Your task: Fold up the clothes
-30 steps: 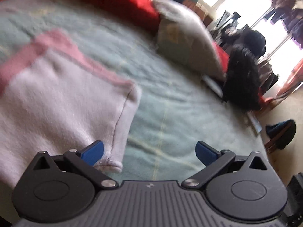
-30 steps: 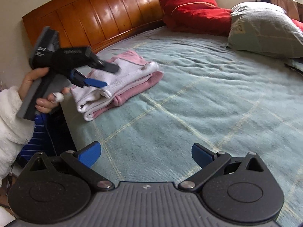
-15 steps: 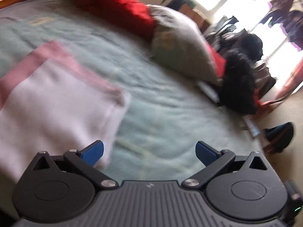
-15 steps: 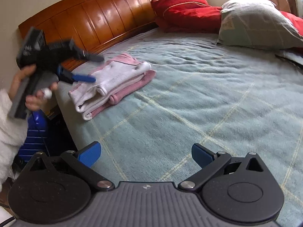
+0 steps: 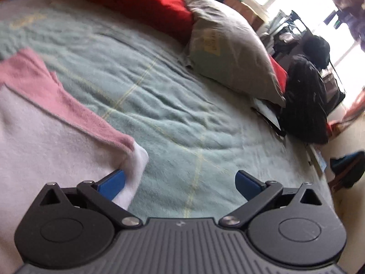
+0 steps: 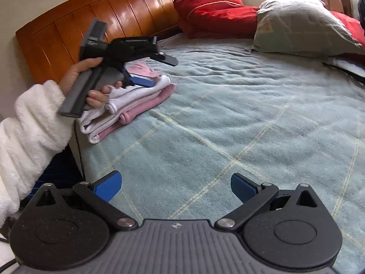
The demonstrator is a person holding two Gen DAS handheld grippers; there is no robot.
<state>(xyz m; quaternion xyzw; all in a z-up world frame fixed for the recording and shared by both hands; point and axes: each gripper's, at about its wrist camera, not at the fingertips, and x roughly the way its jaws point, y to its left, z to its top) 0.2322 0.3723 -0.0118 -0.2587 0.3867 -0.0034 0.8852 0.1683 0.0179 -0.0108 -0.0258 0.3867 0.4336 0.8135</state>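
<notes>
A folded pink-and-white garment (image 6: 127, 105) lies in a neat bundle at the near corner of the bed (image 6: 228, 118), on a pale green blanket close to the wooden headboard (image 6: 102, 20). The left gripper (image 5: 180, 180), held by a hand (image 6: 91, 84) in a fluffy white sleeve (image 6: 32, 123), hovers just over the bundle with its fingers spread wide and holding nothing; one blue finger (image 5: 111, 183) sits right beside the white corner, though contact cannot be made out. The right gripper (image 6: 175, 186) hangs over bare blanket well apart from the clothes, its fingers likewise spread and empty. The fleecy fabric looks soft, light and limp, likely to sag or unfold if lifted by one edge; a pinch across the thick rolled fold, through all layers, seems the safest hold
</notes>
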